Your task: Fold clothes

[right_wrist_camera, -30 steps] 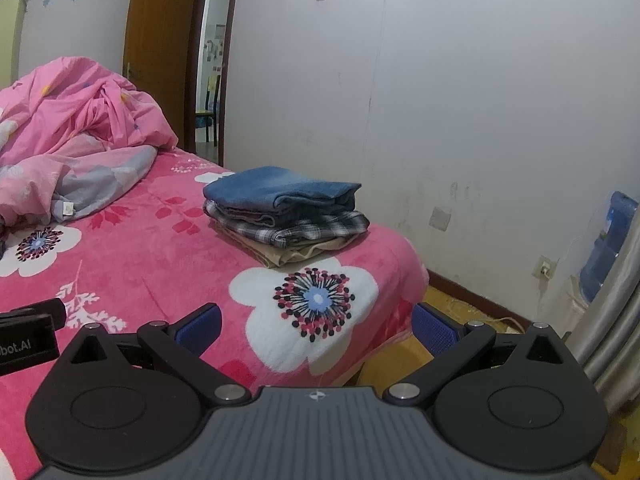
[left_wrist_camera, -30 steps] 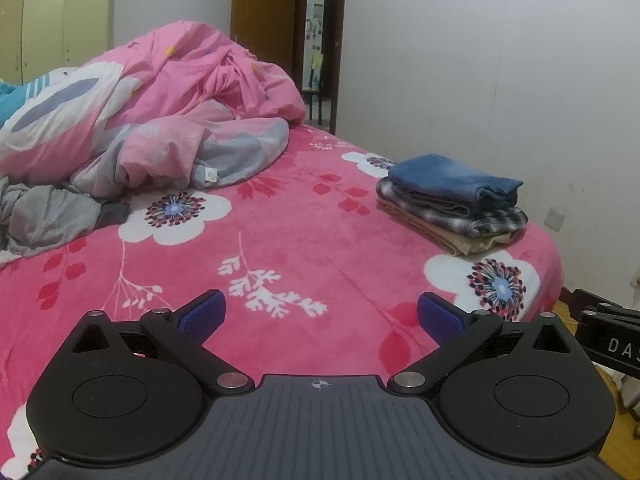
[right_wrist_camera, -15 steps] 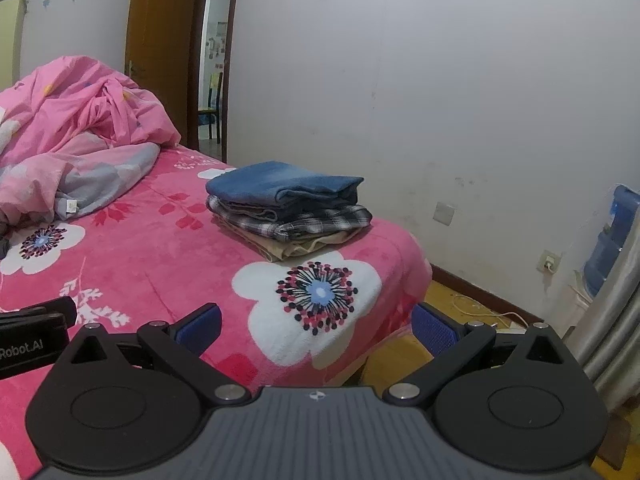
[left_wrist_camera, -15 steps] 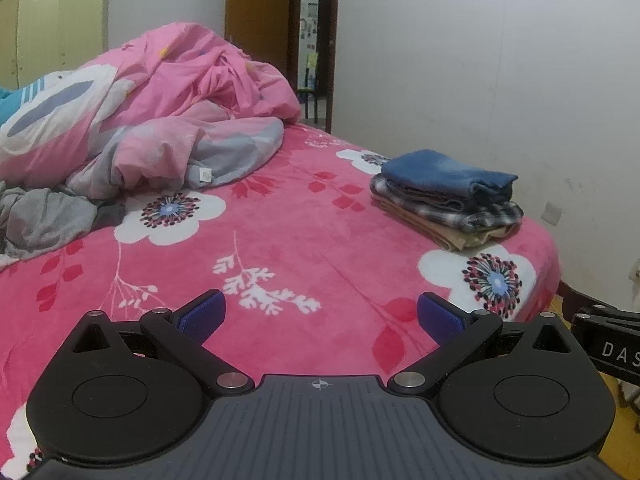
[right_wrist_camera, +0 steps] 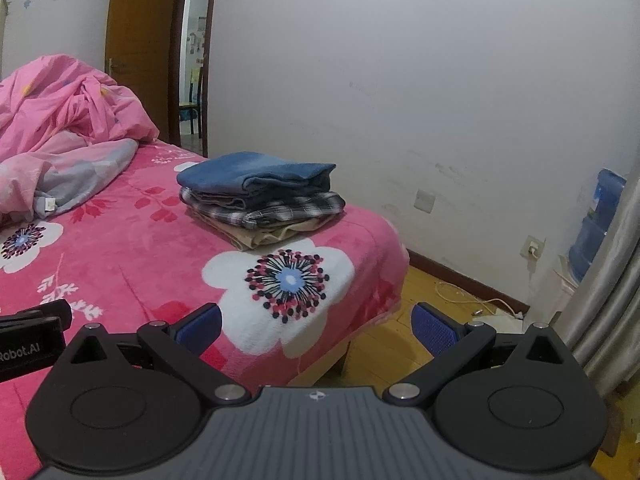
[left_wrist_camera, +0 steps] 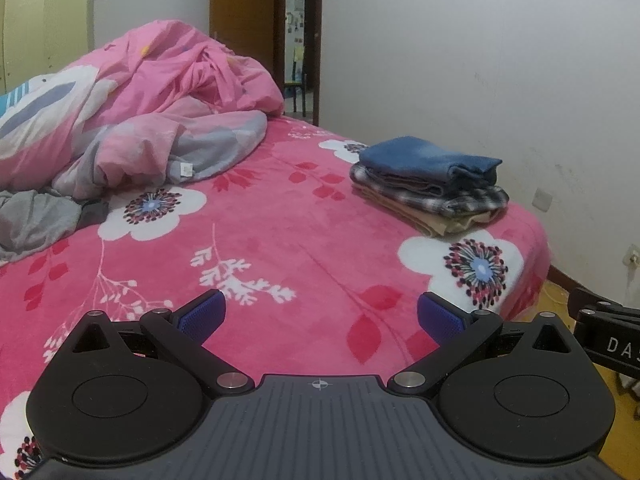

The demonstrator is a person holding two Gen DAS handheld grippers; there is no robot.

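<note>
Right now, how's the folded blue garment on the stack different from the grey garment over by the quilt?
The blue garment is folded flat, while the grey garment lies crumpled. The blue garment tops a neat stack over a plaid piece, near the bed's right edge; the grey garment sits on the far left beside the pink quilt. Both rest on the floral bedspread, untouched by either gripper.

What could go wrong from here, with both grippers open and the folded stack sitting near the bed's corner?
1. The folded stack lies close to the bed edge; a nudge might tip it to the floor.
2. The grey garment is tangled beside the pink duvet; the left hand-held gripper could pinch both.
3. The right hand-held gripper hangs past the bed corner, so reaching across could brush the stack.
</note>
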